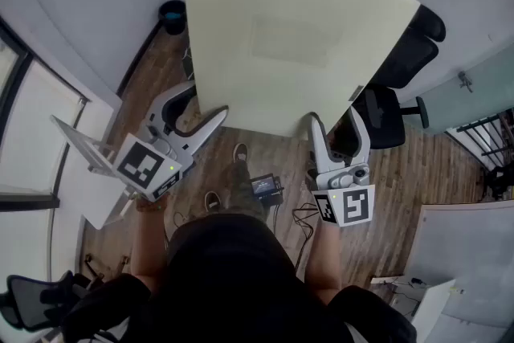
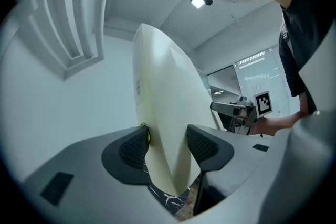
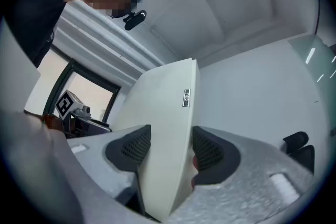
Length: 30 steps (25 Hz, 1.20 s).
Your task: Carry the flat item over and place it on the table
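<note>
Pale panel (image 1: 289, 36) in left tool (image 1: 209, 102), right tool (image 1: 336, 118); apparently tight.

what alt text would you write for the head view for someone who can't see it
Seen from above, a person holds a large flat cream panel above a wooden floor, its near edge clamped in the left claw and the right claw. A black office chair stands beside the panel's right edge.

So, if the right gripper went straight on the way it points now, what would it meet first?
The right gripper clamps the near edge of the flat cream board, so the board itself fills its line. Past it, the grey wall looks next, though depth is unclear.
</note>
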Motion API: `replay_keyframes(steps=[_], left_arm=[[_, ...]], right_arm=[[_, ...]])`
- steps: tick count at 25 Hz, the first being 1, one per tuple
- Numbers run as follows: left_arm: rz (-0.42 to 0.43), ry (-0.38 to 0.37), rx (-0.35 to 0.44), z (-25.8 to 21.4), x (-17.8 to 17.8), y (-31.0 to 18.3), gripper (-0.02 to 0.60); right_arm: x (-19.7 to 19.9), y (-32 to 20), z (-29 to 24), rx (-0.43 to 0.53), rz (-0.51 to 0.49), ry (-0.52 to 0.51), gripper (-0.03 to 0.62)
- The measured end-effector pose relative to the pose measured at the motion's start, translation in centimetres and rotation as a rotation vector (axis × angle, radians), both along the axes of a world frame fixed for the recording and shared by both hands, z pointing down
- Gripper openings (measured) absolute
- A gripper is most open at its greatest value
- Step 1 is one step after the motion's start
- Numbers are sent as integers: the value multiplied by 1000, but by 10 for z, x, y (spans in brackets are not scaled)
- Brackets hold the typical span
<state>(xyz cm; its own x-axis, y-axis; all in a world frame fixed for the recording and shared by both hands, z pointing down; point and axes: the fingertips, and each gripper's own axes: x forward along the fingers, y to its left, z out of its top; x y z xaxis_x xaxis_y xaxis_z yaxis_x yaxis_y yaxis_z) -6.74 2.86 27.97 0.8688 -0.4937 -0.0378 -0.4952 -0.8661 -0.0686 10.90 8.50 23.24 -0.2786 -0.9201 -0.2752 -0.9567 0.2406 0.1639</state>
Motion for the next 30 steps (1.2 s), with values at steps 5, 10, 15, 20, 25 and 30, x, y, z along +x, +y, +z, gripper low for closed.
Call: replay_keyframes(steps=[5, 10, 15, 20, 25, 30], left_arm=[[15, 14, -2, 2, -2, 0, 232], [21, 25, 7, 12, 3, 4, 235], [20, 36, -11, 20, 0, 7, 233], [11, 24, -2, 21, -6, 10, 233], [7, 31, -7, 24, -10, 10, 233], [-2, 31, -19, 28, -14, 4, 235]], right_arm=[[-1, 2, 4, -4, -13, -33, 253], [4, 6, 13, -16, -22, -36, 259], [3, 7, 20, -25, -26, -48, 261], [-4, 9, 23, -26, -38, -40, 261], [-7, 7, 25, -29, -39, -40, 261], [-10, 0, 28, -44, -46, -41, 261]])
